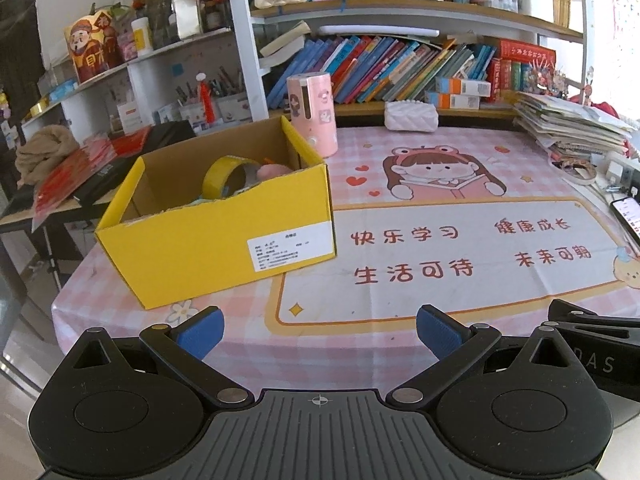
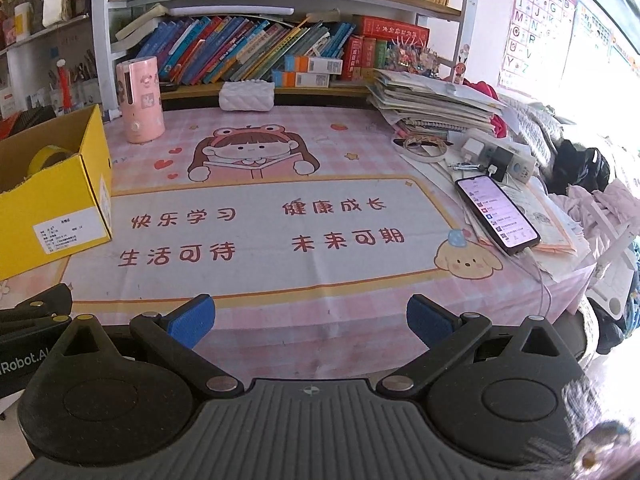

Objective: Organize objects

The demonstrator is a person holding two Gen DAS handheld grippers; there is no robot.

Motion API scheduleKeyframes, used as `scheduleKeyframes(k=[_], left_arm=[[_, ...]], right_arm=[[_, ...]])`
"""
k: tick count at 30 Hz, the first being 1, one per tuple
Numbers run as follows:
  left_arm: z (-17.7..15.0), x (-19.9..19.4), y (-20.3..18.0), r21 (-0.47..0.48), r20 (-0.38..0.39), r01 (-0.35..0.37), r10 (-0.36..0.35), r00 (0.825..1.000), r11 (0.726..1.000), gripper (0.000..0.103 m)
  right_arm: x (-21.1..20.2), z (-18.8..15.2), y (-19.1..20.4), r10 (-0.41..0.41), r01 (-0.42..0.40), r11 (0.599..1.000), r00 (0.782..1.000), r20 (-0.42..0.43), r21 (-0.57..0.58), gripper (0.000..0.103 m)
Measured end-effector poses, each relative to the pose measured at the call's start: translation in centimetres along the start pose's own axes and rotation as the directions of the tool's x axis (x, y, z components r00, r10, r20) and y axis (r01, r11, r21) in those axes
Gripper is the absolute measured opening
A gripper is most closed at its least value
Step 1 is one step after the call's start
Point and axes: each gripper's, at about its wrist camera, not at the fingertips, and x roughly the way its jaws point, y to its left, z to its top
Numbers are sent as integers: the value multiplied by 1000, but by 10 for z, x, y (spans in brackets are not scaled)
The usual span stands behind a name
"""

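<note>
Left gripper [image 1: 320, 334]: nearest the left wrist camera, low over the near edge of the desk; jaws spread wide, blue pads [image 1: 202, 334] well apart, nothing between them.
Right gripper [image 2: 311, 322]: nearest the right wrist camera, also over the near desk edge; jaws wide apart, nothing held. It sits just beside the left gripper; its black frame shows at the right edge of the left wrist view.
Yellow box [image 1: 216, 236]: open-topped cardboard, on the left part of the desk, white label on its near side. In the right wrist view it sits at the far left [image 2: 52, 208].
Tape roll [image 1: 226, 176]: yellow, standing on edge inside the box.
Pink item [image 1: 272, 171]: inside the box, just right of the tape roll; mostly hidden by the box wall, cannot tell what it is.
Pink canister [image 1: 313, 114]: upright behind the box's far right corner.
Desk mat [image 1: 460, 248]: pink check with cartoon girl and red characters, bare in the middle.
White pouch [image 1: 411, 116]: at the back of the desk, below the bookshelf.
Paper stack [image 2: 432, 100]: back right of the desk.
Phone [image 2: 498, 209]: screen lit, cable plugged in, lying on papers at the right edge.
</note>
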Motion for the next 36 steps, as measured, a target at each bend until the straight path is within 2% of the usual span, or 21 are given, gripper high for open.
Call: scheduleKeyframes(k=[36], left_arm=[[2,19,11,-28,-44,3,-4,999,1000,103]], right_arm=[[9,-1,15,-37,36,998,999,-14,-46,101]])
